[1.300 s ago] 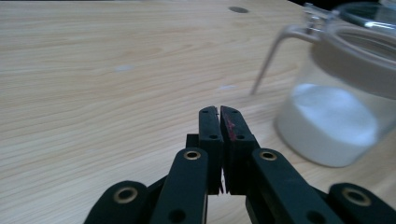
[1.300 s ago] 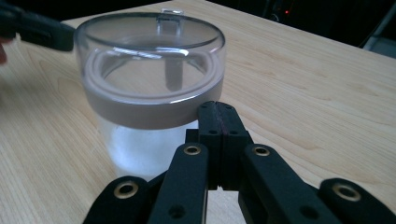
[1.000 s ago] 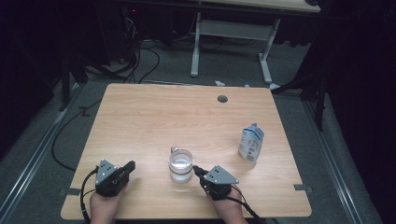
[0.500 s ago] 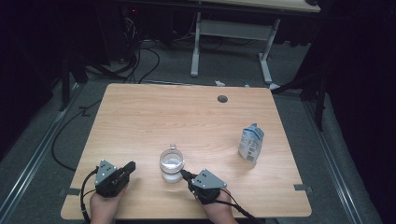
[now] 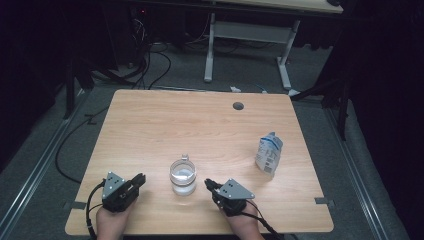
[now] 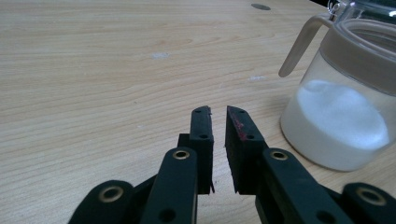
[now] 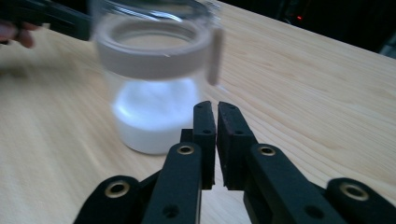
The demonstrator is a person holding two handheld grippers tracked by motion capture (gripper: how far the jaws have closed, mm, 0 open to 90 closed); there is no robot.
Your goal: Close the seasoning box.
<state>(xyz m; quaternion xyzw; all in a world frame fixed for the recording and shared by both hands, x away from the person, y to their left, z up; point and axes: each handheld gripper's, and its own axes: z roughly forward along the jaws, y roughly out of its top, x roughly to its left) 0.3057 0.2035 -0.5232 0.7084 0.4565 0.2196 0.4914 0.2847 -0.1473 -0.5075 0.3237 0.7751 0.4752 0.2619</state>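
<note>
Table mostly bare, jar between left tool, right tool

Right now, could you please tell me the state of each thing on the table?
Glass jar: upright, lid off, partly filled with white powder, free of both tools.
Pouch: standing upright near the table's right edge, untouched.
Left tool: jaws slightly apart, just been opening, nothing between them.
Right tool: jaws barely apart, just been opening, nothing between them.
</note>
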